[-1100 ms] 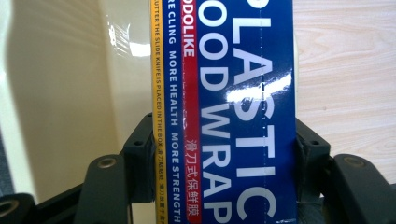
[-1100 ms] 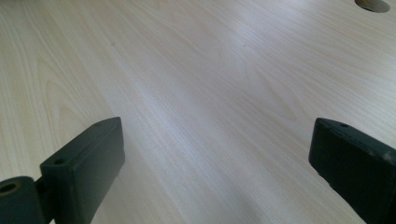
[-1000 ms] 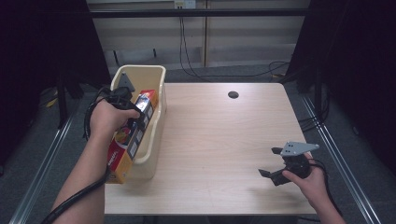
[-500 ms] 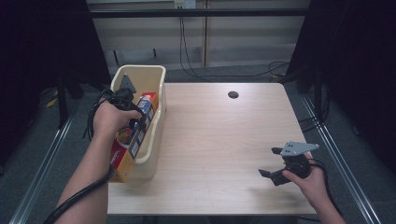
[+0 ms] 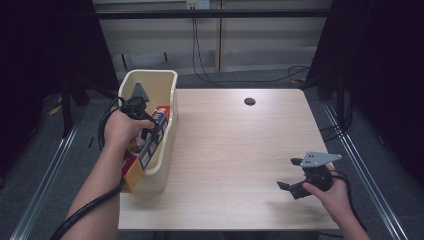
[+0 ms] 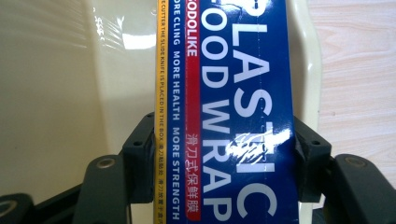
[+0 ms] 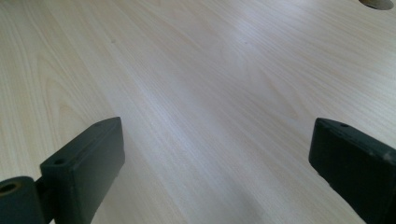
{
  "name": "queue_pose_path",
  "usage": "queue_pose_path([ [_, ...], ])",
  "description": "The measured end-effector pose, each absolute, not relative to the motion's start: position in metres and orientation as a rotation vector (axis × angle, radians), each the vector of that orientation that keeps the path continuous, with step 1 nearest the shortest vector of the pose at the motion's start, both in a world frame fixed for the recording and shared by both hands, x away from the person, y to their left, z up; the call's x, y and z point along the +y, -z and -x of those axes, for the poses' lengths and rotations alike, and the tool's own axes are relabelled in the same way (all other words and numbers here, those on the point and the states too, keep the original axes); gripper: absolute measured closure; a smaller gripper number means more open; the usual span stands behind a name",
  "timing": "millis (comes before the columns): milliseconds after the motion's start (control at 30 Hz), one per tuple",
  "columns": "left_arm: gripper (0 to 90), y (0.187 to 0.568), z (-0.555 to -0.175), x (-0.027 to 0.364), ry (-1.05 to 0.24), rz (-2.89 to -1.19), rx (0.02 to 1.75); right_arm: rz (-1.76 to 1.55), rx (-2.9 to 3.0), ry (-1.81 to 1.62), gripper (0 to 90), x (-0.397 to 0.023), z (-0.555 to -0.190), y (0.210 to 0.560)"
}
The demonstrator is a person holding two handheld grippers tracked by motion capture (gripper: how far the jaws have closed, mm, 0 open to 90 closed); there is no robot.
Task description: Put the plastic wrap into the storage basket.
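The long blue cardboard plastic-wrap box (image 6: 233,116) stands tilted inside the cream plastic bin (image 5: 167,145) at the left edge of the pale wooden surface (image 5: 240,150). Judged light and stiff, with a glossy skin likely to slip; thin walls may dent, so grip across the narrow faces near mid-length. The left tongs (image 5: 146,131) pinch the box, jaws pressed on both side faces. The right tongs (image 5: 287,189) are spread wide, holding nothing, low over the bare surface, well apart from the bin
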State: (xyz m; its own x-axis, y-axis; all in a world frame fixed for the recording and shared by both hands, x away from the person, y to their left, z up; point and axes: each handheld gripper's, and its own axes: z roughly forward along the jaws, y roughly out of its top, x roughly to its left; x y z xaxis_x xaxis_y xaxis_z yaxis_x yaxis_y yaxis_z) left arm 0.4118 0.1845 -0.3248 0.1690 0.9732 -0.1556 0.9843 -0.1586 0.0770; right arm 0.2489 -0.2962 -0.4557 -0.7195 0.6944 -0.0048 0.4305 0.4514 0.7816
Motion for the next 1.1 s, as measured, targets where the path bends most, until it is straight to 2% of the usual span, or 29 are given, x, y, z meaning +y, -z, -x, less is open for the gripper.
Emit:
queue_pose_path([
  [767, 38.4, 0.337, -0.416, 0.19, 0.149, -2.27, 1.951, -0.951, 2.384, -1.145, 3.5, -0.295, -0.25, 0.456],
  [867, 37.4, 0.327, -0.417, 0.191, 0.114, -2.198, 1.952, -0.946, 2.39, -1.145, 3.5, -0.295, -0.25, 0.457],
  [1100, 37.9, 0.305, -0.413, 0.19, 0.082, -2.2, 1.908, -0.943, 2.398, -1.143, 3.5, -0.293, -0.25, 0.456],
])
